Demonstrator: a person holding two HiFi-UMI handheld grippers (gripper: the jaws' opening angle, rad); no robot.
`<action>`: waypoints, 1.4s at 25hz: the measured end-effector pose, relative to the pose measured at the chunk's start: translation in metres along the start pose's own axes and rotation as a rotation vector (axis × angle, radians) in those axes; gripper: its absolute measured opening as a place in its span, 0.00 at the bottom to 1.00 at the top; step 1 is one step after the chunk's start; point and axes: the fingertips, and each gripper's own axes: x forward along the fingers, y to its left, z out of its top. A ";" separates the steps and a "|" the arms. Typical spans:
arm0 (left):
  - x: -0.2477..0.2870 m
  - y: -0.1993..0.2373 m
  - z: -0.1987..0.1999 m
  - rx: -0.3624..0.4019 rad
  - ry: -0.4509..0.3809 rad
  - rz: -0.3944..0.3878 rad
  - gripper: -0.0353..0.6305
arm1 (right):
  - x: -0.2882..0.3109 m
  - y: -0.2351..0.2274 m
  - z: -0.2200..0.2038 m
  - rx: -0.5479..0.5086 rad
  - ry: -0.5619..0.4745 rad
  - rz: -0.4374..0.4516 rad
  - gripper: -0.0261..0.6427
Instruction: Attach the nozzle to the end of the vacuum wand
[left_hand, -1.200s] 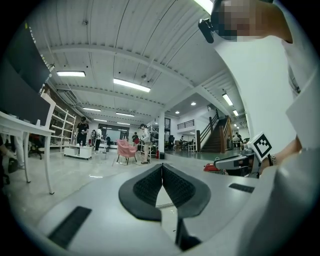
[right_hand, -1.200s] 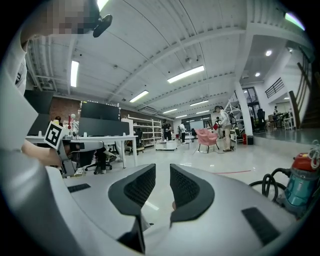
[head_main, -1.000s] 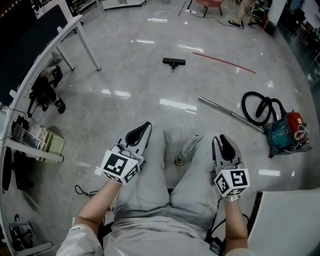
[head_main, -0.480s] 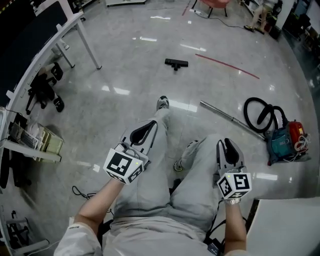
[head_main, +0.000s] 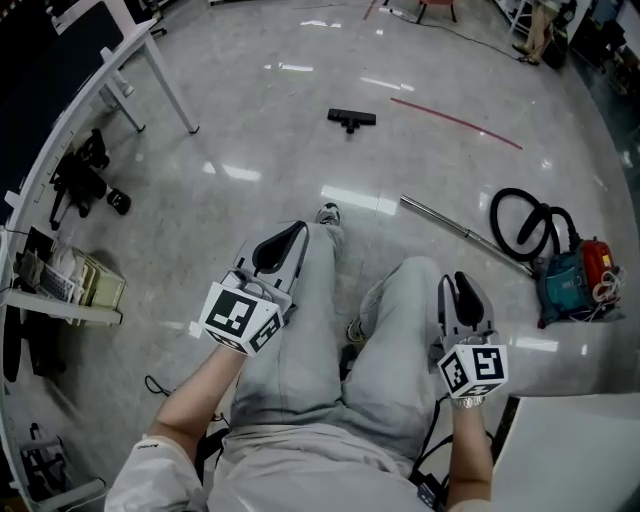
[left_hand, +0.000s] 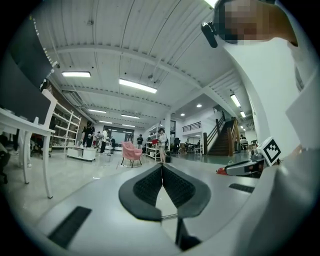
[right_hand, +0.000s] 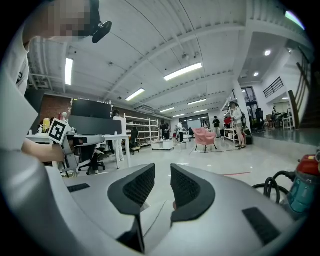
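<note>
The left gripper (head_main: 285, 243) is held over the grey-trousered leg (head_main: 300, 330), its jaws pressed together on nothing. The right gripper (head_main: 459, 288) is carried with its jaws parted by a narrow gap, and nothing is caught between them. The black T-shaped floor nozzle (head_main: 351, 119) is seen lying untouched on the glossy grey floor (head_main: 250, 130), well ahead. The long silver metal wand (head_main: 450, 227) is laid well apart from it, to the right, beside the teal-and-red canister vacuum (head_main: 572, 280) and its coiled black hose (head_main: 525, 225).
</note>
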 end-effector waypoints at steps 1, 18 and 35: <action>0.004 -0.003 0.000 0.016 0.001 -0.013 0.07 | 0.001 -0.003 0.002 0.002 -0.003 -0.004 0.15; 0.041 0.024 -0.014 0.041 0.045 -0.018 0.07 | 0.059 -0.012 0.004 0.004 0.013 0.028 0.15; 0.059 0.039 -0.015 0.062 0.050 -0.041 0.07 | 0.087 -0.014 0.014 0.032 -0.004 0.030 0.15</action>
